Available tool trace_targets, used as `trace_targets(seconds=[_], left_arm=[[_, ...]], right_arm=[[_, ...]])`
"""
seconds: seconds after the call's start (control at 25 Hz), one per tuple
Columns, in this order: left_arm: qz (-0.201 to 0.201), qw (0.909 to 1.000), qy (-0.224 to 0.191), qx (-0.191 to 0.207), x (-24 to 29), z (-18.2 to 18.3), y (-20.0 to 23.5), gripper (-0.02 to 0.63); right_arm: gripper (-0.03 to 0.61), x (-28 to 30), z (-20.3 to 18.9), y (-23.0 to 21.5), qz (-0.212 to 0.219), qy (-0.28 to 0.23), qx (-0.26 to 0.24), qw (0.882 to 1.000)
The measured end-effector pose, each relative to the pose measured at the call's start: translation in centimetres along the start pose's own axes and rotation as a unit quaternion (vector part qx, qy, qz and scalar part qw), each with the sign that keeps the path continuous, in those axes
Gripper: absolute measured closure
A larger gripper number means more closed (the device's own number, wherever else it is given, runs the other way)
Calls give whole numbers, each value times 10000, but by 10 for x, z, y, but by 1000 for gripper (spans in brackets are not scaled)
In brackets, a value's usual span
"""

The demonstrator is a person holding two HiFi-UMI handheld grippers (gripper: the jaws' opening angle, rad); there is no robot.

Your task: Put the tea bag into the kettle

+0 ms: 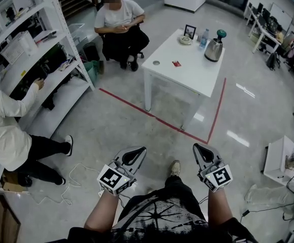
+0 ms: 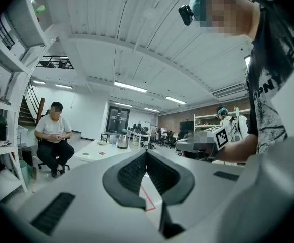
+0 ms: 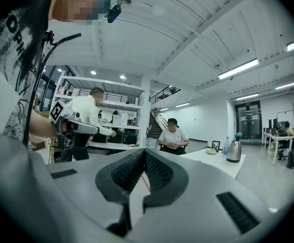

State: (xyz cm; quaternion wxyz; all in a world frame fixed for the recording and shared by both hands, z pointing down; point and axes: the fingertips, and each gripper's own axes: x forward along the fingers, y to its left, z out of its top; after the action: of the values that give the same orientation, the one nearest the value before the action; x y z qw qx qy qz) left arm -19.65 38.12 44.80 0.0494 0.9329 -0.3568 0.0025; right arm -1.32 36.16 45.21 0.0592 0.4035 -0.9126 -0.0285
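In the head view a white table [image 1: 197, 77] stands several steps ahead of me. On it a steel kettle [image 1: 213, 49] with a green-knobbed lid sits at the far right corner, and a small red tea bag [image 1: 176, 63] lies near the middle. My left gripper [image 1: 139, 150] and right gripper [image 1: 198, 147] are held level at waist height, far short of the table, both shut with nothing between the jaws. The left gripper view shows the kettle [image 2: 122, 139] and tea bag [image 2: 101, 153] far off. The right gripper view shows the kettle [image 3: 233, 150] on the table [image 3: 212, 159].
A photo frame [image 1: 190, 31], a bowl [image 1: 185, 40], a bottle [image 1: 204, 37] and a small round disc [image 1: 156, 63] share the table. A person sits on a chair [image 1: 119, 27] behind it. Another person [image 1: 7, 135] works at the shelving [image 1: 40, 52] on the left. Red tape [image 1: 157, 118] and a cable [image 1: 76, 178] lie on the floor.
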Motion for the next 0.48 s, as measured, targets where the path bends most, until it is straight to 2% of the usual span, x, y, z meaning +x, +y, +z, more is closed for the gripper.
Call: trace_targets(seconds=[0.32,0.48], left_arm=[[173,9998,66,64,65,12,32,606],[335,9994,91,52,102,24,48,606]], right_arm=[[575,46,-1,-61,230,-13,63,9997],[575,69,8,-98,488,-116,113,9987]])
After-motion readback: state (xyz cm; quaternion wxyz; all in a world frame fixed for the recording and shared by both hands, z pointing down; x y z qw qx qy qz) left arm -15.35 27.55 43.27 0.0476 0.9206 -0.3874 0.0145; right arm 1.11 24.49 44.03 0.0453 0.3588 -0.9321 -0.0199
